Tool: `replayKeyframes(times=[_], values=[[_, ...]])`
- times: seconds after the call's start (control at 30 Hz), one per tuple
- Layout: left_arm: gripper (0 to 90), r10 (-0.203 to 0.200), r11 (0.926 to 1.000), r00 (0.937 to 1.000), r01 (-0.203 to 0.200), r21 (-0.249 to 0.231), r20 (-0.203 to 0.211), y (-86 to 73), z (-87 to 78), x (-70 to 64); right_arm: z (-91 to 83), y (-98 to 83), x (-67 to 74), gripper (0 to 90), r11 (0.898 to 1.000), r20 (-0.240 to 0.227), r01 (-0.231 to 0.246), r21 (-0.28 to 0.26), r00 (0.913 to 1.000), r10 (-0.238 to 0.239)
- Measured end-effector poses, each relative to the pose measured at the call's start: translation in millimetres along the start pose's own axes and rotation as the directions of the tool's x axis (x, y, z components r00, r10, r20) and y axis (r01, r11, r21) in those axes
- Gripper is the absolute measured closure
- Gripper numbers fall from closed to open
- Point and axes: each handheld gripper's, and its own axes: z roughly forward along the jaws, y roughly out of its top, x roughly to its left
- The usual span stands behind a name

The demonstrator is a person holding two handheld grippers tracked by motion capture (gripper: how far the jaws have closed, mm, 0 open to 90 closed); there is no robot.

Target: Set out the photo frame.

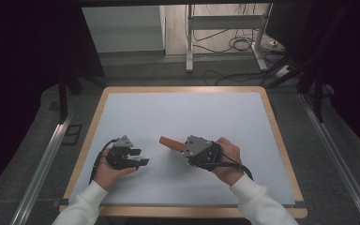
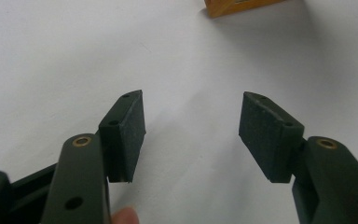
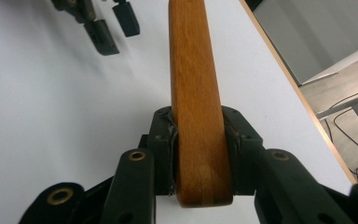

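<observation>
I am working over the white table [image 1: 183, 112]. My right gripper [image 1: 183, 146] is pinching a wooden stick [image 1: 171, 143] near one end, above the table's middle; its long axis is running out toward my left gripper [image 1: 140, 157], whose jaws are standing spread and empty, resting near the table's front left.

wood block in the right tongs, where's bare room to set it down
The whole far half of the white mat is bare, up to the table's wooden rim. The near strip between the sleeves is bare too. Tightest is the gap between the left tongs and the block.
</observation>
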Motion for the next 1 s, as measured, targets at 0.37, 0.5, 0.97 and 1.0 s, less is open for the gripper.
replayKeyframes(times=[0.37,0.5,0.97,1.0], values=[[40.0,-0.001,1.0000,1.0000,0.001,0.000,0.002,0.2,0.0,-0.4,5.2,-2.0,-23.1,63.0,0.996,0.051,-0.092,-0.019,0.9944,0.092],[40.0,-0.002,1.0000,1.0000,0.001,0.002,0.003,0.2,0.1,-0.3,7.7,-3.3,-29.2,61.8,0.993,0.066,-0.117,-0.025,0.9907,0.119],[39.5,0.003,1.0000,1.0000,-0.003,-0.008,0.003,1.1,-0.6,-0.9,21.5,-13.4,-56.9,55.6,0.972,0.097,-0.229,-0.049,0.9677,0.233],[39.5,0.004,0.9999,1.0000,-0.004,-0.009,0.004,1.3,-0.6,-1.2,22.5,-14.2,-59.1,55.2,0.970,0.093,-0.237,-0.052,0.9660,0.241]])
